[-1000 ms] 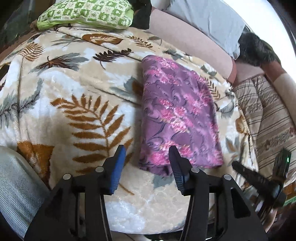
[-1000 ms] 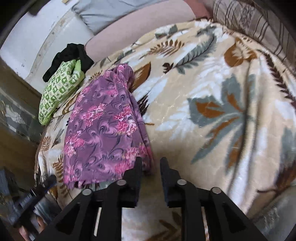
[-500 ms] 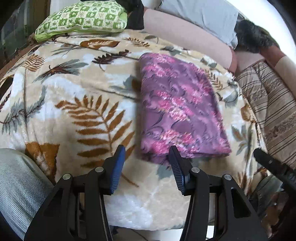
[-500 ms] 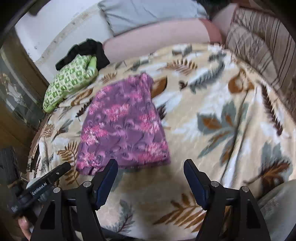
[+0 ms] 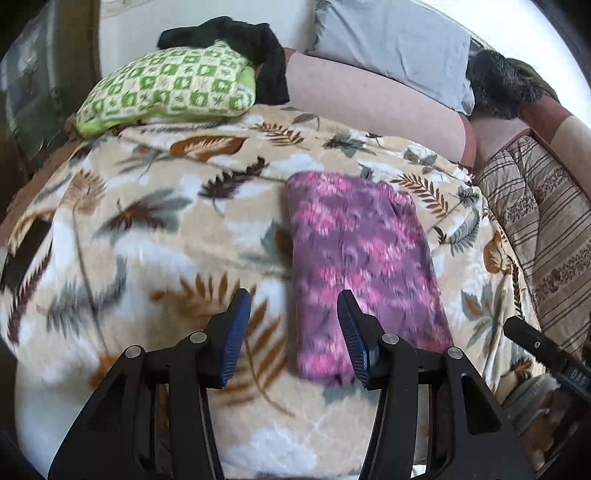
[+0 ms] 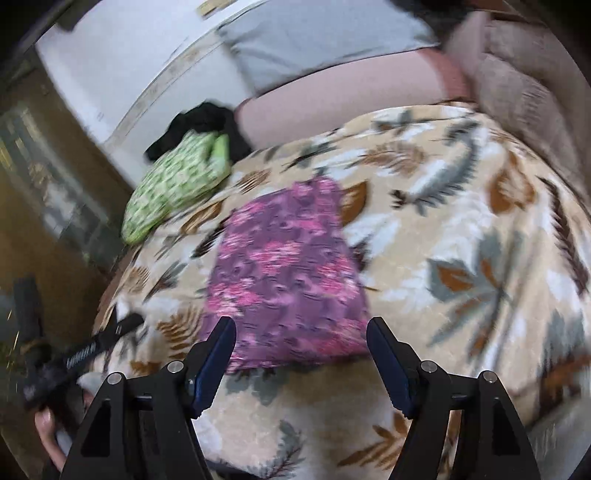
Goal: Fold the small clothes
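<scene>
Fleece with brown and grey leaves covers the bed: your blanket (image 5: 177, 236) fills both views; at its far edge a green checked pillow (image 5: 166, 88) lies against a black garment (image 5: 236, 33), with a pink bolster (image 5: 373, 99) and a grey pillow (image 5: 391, 40) along the white wall; a striped quilt (image 5: 546, 221) runs down the right side. Your purple floral cloth (image 5: 354, 258) lies folded flat on the blanket, a long rectangle, near the middle. Since a second ago both cameras have pulled up and back, so more of the far wall shows; your right gripper (image 6: 301, 363), then nearly shut by the cloth's near corner, now has its fingers wide apart and empty above the cloth's near edge; your left gripper (image 5: 293, 332) keeps its fingers half apart, holding nothing. Only the right view shows your left hand (image 6: 50, 432) under its tool; only the left view shows the striped quilt clearly.
</scene>
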`<state>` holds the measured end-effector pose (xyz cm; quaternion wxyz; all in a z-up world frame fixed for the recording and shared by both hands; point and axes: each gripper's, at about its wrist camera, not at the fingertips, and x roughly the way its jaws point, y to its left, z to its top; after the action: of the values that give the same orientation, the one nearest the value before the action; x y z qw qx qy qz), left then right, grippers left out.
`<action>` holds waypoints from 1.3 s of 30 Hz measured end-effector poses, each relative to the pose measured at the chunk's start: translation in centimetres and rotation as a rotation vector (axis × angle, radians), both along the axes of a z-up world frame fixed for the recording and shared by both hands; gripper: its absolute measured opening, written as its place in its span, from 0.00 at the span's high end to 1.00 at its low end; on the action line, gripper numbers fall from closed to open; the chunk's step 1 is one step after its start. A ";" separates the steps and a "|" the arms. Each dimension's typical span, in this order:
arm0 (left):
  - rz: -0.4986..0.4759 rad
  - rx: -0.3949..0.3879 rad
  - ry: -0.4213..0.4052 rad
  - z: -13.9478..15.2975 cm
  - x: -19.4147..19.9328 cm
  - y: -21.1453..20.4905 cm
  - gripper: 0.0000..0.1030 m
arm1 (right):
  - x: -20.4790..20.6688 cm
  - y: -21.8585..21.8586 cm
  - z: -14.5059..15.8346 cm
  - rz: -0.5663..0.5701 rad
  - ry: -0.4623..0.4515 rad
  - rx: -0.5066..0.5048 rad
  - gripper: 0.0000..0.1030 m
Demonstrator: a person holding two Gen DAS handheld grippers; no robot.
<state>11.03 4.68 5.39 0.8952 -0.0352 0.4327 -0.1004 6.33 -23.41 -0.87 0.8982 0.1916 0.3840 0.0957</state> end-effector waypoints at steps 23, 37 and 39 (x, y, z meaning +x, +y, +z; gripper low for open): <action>-0.005 -0.154 0.336 -9.1 20.6 -0.9 0.53 | 29.9 -0.5 -4.8 0.090 0.219 0.051 0.98; -0.014 -0.157 0.346 -9.8 20.3 -1.2 0.45 | 29.4 -3.9 -7.0 -0.023 0.288 -0.011 0.99; -0.007 -0.146 0.347 -9.8 20.5 -1.2 0.43 | 29.1 -3.6 -5.3 -0.003 0.237 0.017 0.99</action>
<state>31.54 3.47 -4.37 0.8019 -0.1154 0.5723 -0.1270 35.47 -26.98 -6.19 0.8450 0.2100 0.4862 0.0743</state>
